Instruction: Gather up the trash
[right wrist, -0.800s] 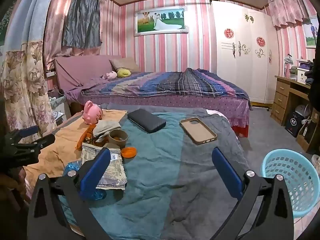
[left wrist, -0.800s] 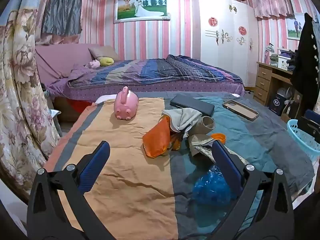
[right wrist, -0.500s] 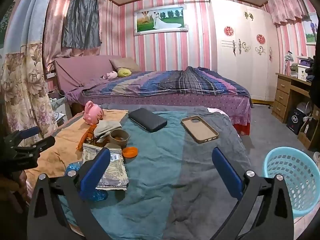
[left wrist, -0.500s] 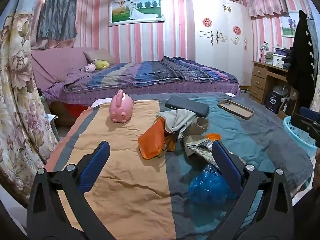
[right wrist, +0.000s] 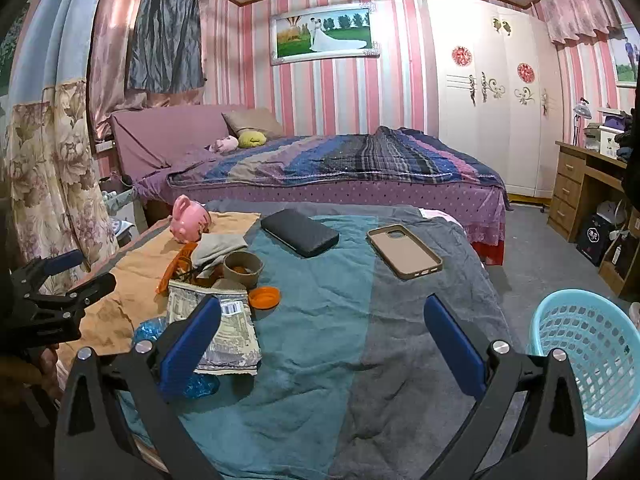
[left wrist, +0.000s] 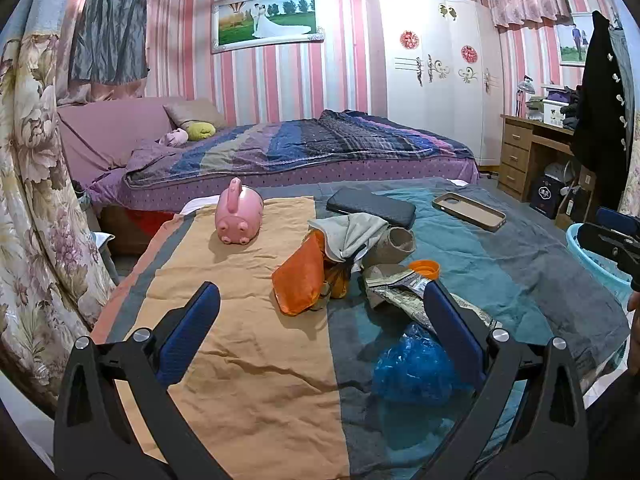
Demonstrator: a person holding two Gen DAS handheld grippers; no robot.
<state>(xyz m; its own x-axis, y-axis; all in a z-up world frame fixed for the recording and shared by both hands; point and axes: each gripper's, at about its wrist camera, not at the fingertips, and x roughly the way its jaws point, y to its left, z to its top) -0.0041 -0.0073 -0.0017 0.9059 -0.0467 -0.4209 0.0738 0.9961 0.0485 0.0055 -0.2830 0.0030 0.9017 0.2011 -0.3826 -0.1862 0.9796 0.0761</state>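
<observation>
- Trash pile: lies on the cloth-covered table, toward its left half. It comprises an orange wrapper (left wrist: 300,280), a crumpled blue plastic bag (left wrist: 416,368) near the front edge, a printed foil packet (right wrist: 224,320), a brown paper cup (right wrist: 242,268) and an orange lid (right wrist: 264,298).
- Left gripper (left wrist: 320,328): jaws fully spread, holding nothing, above the front edge with the blue bag just beside its right finger.
- Right gripper (right wrist: 320,332): jaws fully spread, empty, over bare cloth.
- Procedure: take the blue bag first; it is soft and crinkly, so close on its bulk, not a loose fold.
- Destination, likely: the light-blue perforated basket (right wrist: 588,356) on the floor off the right edge.
- Leave in place: pink piggy bank (left wrist: 240,220), black case (right wrist: 300,232), tan phone case (right wrist: 404,252).
</observation>
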